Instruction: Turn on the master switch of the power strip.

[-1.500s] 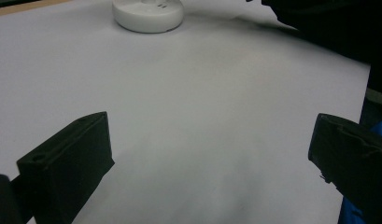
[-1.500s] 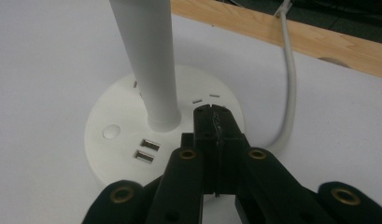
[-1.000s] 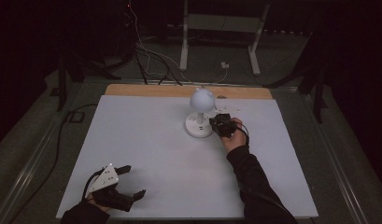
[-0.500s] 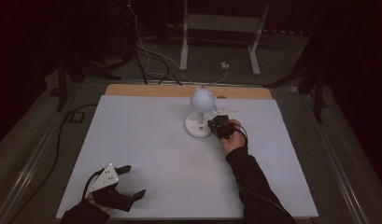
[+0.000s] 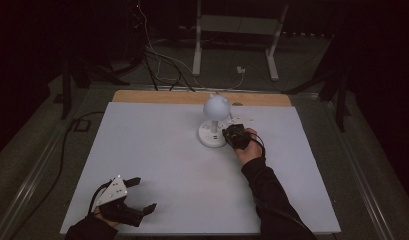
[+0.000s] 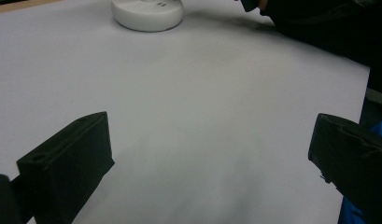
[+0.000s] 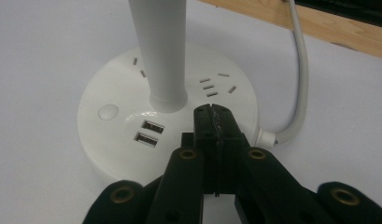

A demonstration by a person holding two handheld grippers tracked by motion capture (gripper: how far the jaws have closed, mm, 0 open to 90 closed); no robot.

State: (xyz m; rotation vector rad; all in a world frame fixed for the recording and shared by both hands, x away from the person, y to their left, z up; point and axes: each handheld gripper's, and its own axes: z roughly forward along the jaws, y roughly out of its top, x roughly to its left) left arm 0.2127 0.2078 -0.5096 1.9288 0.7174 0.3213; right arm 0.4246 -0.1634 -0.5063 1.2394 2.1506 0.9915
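Two tools work over the white table (image 5: 157,150). Nearest the person, the left tool (image 5: 137,195) sits low at the near left corner with its jaws spread wide apart and nothing between them; bare white surface runs ahead of it, and well beyond its tips, slightly left in the left gripper view, lies the round base (image 6: 147,13) of the lamp.

Farther out, the right tool (image 7: 212,114) is clenched, its two jaws pressed flat together with nothing seen between them. Its joined tips lie over the near edge of the desk lamp's base (image 7: 132,140), just in front of the stem (image 7: 161,51); whether they touch the base cannot be told. Just left of the tips are two USB ports (image 7: 147,133), and farther left a round button (image 7: 108,112). Socket slots (image 7: 208,87) lie just beyond the tips.

The stem stands upright, its long axis vertical, carrying a round white head (image 5: 215,106) seen in the high view. A white cord (image 7: 298,74) leaves the base to the right of the tool and curves away toward the table's wooden far edge (image 5: 202,97).
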